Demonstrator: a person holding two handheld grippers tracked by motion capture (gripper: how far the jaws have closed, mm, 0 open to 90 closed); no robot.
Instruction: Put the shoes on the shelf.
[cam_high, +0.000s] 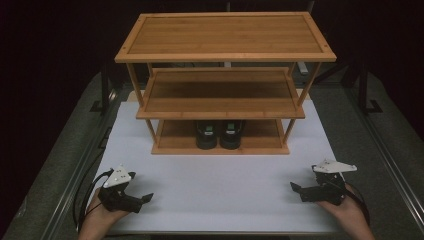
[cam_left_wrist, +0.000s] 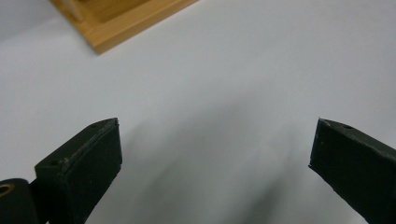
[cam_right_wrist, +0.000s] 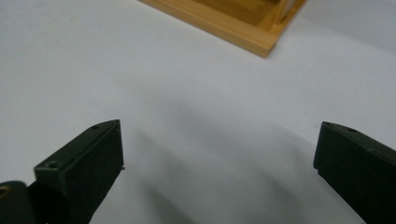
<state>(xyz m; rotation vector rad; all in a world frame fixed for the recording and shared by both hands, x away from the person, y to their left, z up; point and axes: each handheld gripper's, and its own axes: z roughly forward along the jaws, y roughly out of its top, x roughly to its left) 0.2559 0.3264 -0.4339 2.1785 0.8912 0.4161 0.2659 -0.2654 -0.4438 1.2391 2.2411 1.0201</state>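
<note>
a white board (cam_high: 215, 195) covers the table in a dark room, and we work at its near edge. our left gripper (cam_high: 142, 200) rests low on the board at the near left, jaws spread wide with nothing between them; our right gripper (cam_high: 298, 190) rests at the near right, jaws spread just as wide and empty. both point inward, well apart from each other. farther off stands a three-tier wooden rack (cam_high: 225, 35). on its bottom shelf (cam_high: 172, 142), near the middle, a pair of black shoes (cam_high: 218, 134) sits side by side, touching, toes toward us. the two upper shelves are bare wood.
</note>
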